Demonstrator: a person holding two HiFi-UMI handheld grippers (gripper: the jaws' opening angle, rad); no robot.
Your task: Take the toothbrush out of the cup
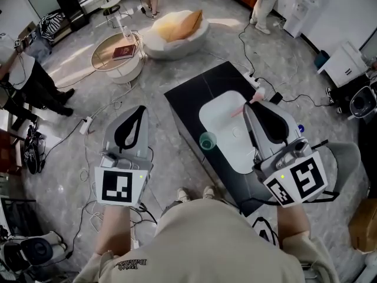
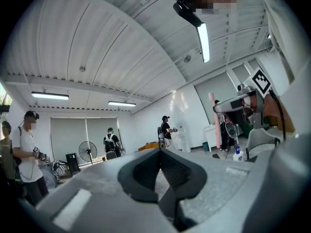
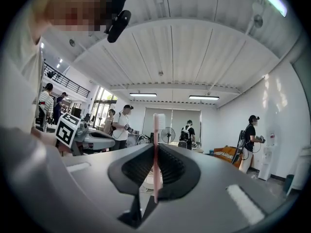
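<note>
A black rectangular table (image 1: 188, 99) carries a white oval basin (image 1: 218, 114). The left gripper (image 2: 159, 152) hangs off to the table's side, jaws together on nothing. The right gripper (image 3: 155, 147) is clamped on the slim pink toothbrush (image 3: 156, 149), which stands upright between its pads, clear of the translucent teal cup (image 1: 207, 141) at the basin's left edge. The narrow handle could pivot or slip if the squeeze slackens, probably dropping into the basin or toppling the light cup.
</note>
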